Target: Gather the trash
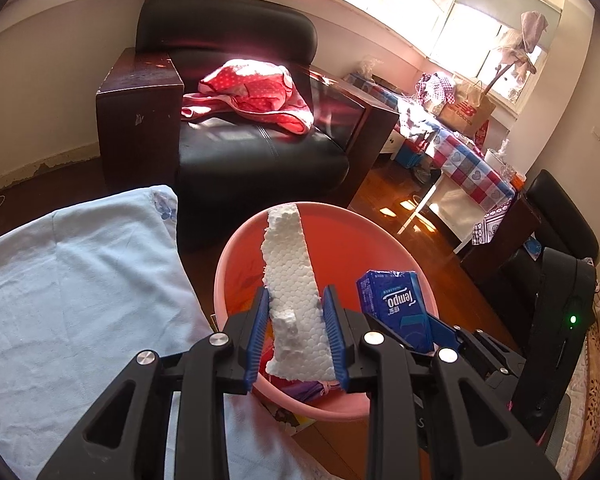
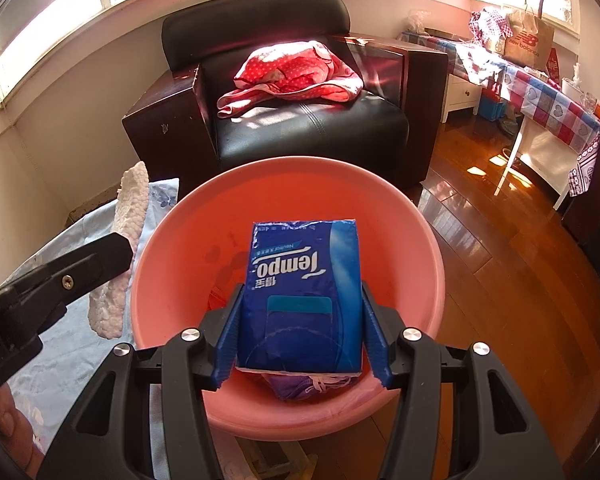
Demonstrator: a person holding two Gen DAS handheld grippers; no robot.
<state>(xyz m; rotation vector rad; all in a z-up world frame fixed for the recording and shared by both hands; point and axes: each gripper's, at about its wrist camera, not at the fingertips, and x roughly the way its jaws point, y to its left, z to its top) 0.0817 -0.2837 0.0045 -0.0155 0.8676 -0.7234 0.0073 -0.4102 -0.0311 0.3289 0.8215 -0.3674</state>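
A jagged white foam piece [image 1: 288, 248] stands between the blue pads of my left gripper [image 1: 296, 292], which is shut on it over the near rim of a pink basin [image 1: 228, 256]. From the right wrist view the same foam piece [image 2: 132, 196] sticks out past the basin's left edge. My right gripper [image 2: 302, 286] is shut on a blue Tempo tissue pack [image 2: 304, 280], held above the inside of the pink basin [image 2: 380, 208]. The tissue pack [image 1: 396, 300] also shows at the right in the left wrist view. Something purple [image 2: 300, 388] lies in the basin under the pack.
A black armchair [image 2: 300, 128] with a red dotted cloth [image 2: 292, 72] stands behind the basin. A light blue sheet [image 1: 80, 280] covers the surface to the left. At the right are a wooden floor [image 2: 500, 240] and a table with a checked cloth [image 2: 540, 96].
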